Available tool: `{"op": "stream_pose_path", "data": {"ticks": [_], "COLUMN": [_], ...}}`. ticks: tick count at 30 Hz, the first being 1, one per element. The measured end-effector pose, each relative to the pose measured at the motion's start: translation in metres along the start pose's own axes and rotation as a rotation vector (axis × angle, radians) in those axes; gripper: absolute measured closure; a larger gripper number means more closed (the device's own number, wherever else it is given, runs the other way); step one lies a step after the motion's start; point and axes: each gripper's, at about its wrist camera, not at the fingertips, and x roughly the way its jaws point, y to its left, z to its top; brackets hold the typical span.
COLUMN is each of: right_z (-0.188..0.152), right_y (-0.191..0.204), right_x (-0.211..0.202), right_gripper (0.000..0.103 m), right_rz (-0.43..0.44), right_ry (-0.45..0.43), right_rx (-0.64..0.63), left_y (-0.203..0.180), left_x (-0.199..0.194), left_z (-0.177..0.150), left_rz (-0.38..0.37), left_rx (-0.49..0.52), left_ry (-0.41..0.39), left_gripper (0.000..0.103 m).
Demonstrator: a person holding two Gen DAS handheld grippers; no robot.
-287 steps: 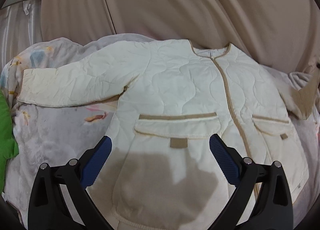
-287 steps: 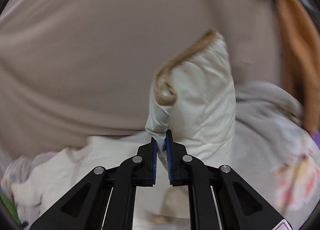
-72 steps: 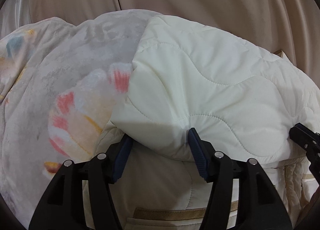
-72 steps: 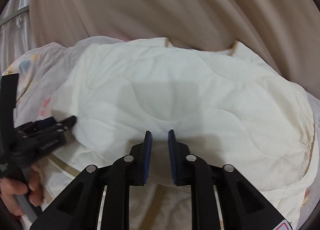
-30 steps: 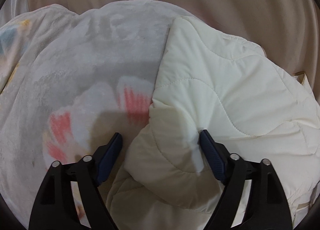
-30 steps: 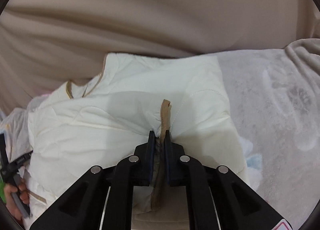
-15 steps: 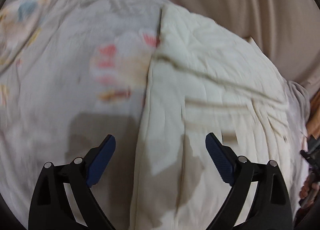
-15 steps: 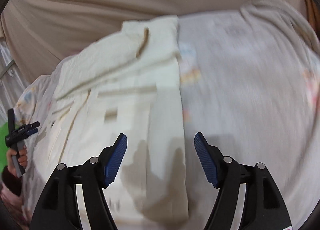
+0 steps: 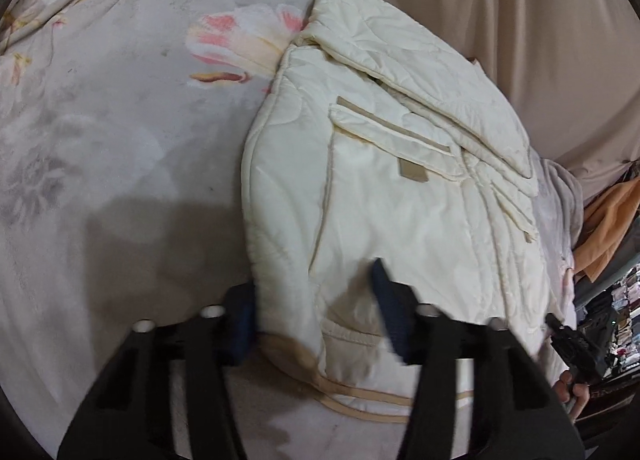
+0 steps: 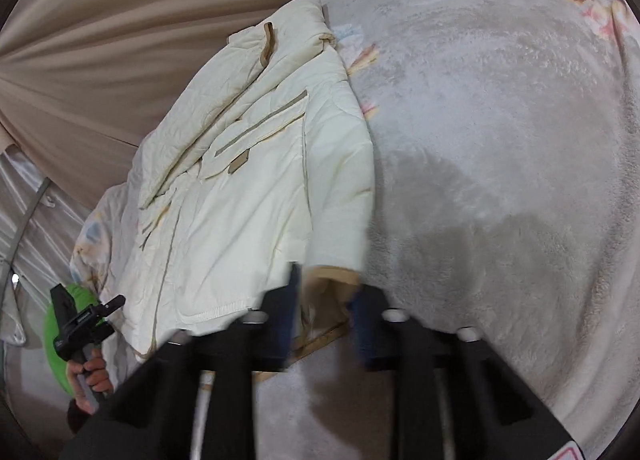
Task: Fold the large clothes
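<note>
A cream quilted jacket (image 9: 400, 188) with tan trim lies folded into a narrow panel on a floral blanket (image 9: 120, 120), sleeves laid across its front. My left gripper (image 9: 314, 314) straddles the near left hem corner. Its jaws are closing and blurred, the pads still apart with fabric between them. In the right wrist view the jacket (image 10: 248, 196) runs away to the upper left. My right gripper (image 10: 324, 308) is at the near right hem corner, jaws closing, and the tan-edged hem bunches up between its pads.
Beige curtains (image 9: 500, 12) hang behind the bed. An orange cloth (image 9: 612, 216) and shelves sit at the far right. A green cushion (image 10: 52, 336) lies at the left edge, beside a hand (image 10: 90, 374) on the left gripper's handle. Blanket (image 10: 500, 140) spreads to the right.
Both grippers have drawn back from the jacket's top to its hem. The right one let go of the tan trim. Both opened wide and now narrow around the hem corners.
</note>
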Motion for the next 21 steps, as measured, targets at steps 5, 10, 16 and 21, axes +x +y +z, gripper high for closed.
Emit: {"op": "stream_pose_path", "data": {"ticks": [5,10,16,21], "right_z": [-0.012,-0.043,-0.109,-0.119], "right_y": [0.017,0.032,0.050,0.065], "right_x": [-0.037,-0.093,-0.198,-0.259], "right_gripper": [0.098,0.098,0.098,0.098], "right_rz": [0.026,0.094,0.214,0.283], "right_ry": [-0.099,-0.167,-0.331,-0.483], "right_rx": [-0.052,-0.105,-0.283,-0.325], "left_y": [-0.010,-0.020,-0.032,-0.037], "left_x": [-0.039,-0.096,-0.206,-0.277], "left_z": [-0.008,-0.034,-0.093,-0.103], "left_rz": [-0.010,-0.104,-0.216,-0.265], "left_rx": [0.049,0.090,0.205,0.208], "left_ry": [-0.071,-0.125,-0.258,-0.440], "left_gripper": [0.090,0.092,0.092,0.092]}}
